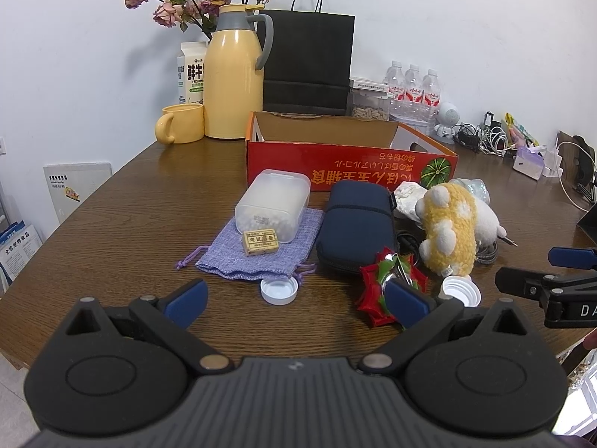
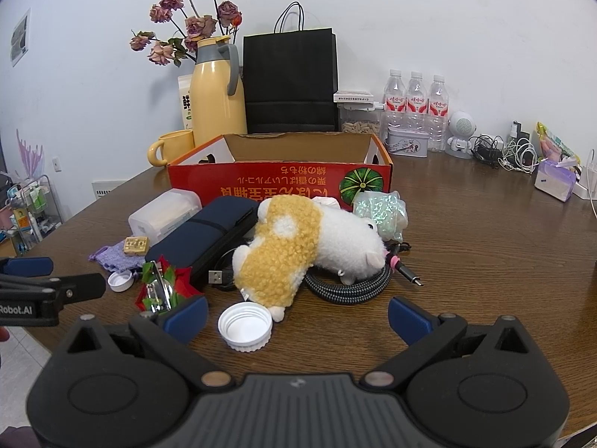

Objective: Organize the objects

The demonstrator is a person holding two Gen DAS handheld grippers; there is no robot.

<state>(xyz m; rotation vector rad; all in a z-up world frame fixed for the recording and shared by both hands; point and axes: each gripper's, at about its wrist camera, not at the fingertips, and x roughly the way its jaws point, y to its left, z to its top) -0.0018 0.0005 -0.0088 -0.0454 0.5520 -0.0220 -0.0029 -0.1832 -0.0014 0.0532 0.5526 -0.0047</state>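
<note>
An open red cardboard box [image 1: 350,166] [image 2: 261,183] stands mid-table. In front of it lie a clear plastic container [image 1: 272,205] [image 2: 160,216], a purple drawstring pouch [image 1: 257,250], a small yellow box [image 1: 261,242] [image 2: 136,245], a navy case [image 1: 356,224] [image 2: 201,239], a yellow-white plush toy [image 1: 451,227] [image 2: 298,246], a red-green ornament [image 1: 388,283] [image 2: 164,280], a braided cable [image 2: 354,283] and white caps [image 1: 280,290] [image 2: 245,326]. My left gripper [image 1: 294,304] is open just short of one cap. My right gripper [image 2: 296,317] is open, the other cap between its fingers.
At the back stand a yellow thermos [image 1: 235,78], yellow mug [image 1: 181,123], milk carton [image 1: 192,71], dried roses, a black paper bag [image 2: 291,82], water bottles [image 2: 416,100], a tin [image 2: 406,143] and tangled chargers [image 2: 503,151]. A tissue pack [image 2: 554,181] lies far right.
</note>
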